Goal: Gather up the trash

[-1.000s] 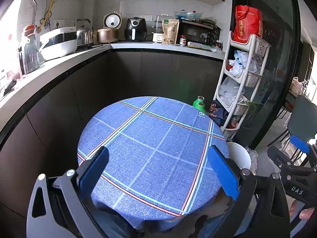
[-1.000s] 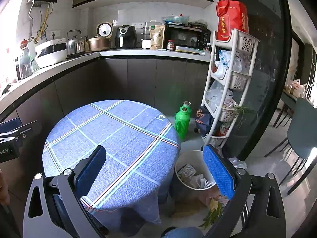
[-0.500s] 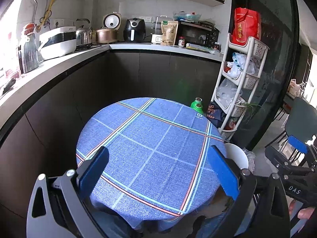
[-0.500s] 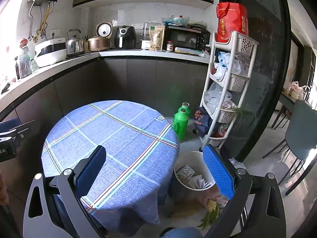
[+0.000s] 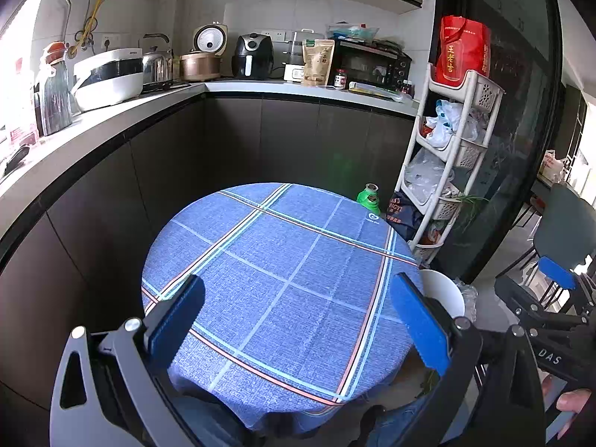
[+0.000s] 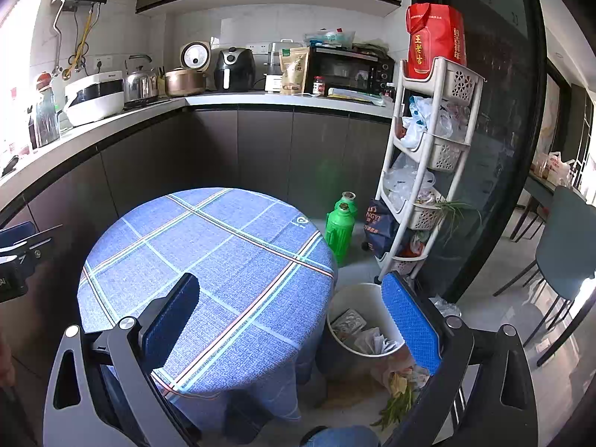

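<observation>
A round table with a blue plaid cloth [image 5: 283,279] stands in front of me; it also shows in the right wrist view [image 6: 208,260]. Nothing lies on it. A white trash bin [image 6: 357,320] with crumpled paper and wrappers stands on the floor at the table's right; its rim shows in the left wrist view [image 5: 443,294]. Vegetable scraps [image 6: 398,391] lie on the floor beside the bin. My left gripper [image 5: 298,320] is open and empty above the table's near edge. My right gripper [image 6: 294,320] is open and empty above the table's right edge and the bin.
Two green bottles [image 6: 341,227] stand on the floor behind the table. A white tiered rack [image 6: 428,156] with bags stands to the right by a dark glass door. An L-shaped counter [image 5: 111,119] with appliances runs left and back. A chair [image 6: 566,246] stands far right.
Both views have pulled back and risen slightly from the table. Both grippers stay open and empty.
</observation>
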